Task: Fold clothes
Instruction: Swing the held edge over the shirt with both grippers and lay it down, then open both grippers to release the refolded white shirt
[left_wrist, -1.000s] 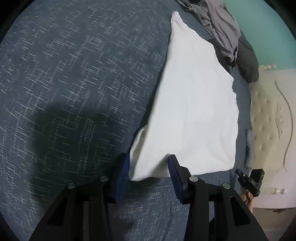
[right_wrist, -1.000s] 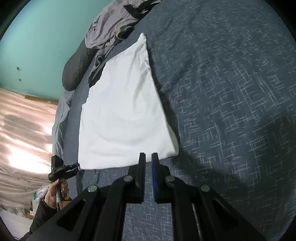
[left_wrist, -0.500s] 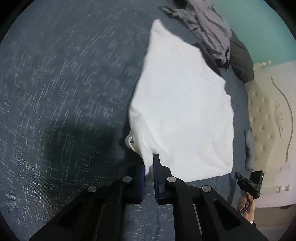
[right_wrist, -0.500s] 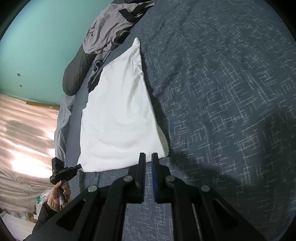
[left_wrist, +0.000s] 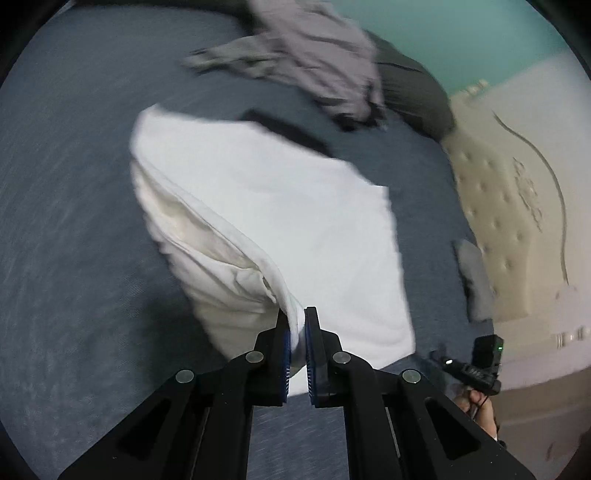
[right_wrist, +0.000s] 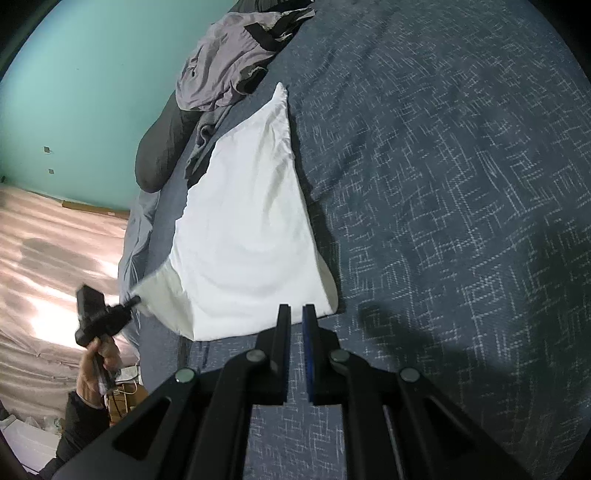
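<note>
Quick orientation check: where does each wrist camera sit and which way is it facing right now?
Left wrist: on the left gripper, looking down its fingers, shut on the white garment; the other gripper shows at lower right.
Right wrist: on the right gripper, fingers shut, empty, above the bed; a hand shows at left.
Shared: garment, grey clothes pile.

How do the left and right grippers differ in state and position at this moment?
The left gripper is shut on a corner of the white garment and lifts it; the right gripper is shut on nothing. The left one touches the cloth; the right hangs just short of the garment's near edge, above the blue bedspread. Both have black fingers with blue pads.
</note>
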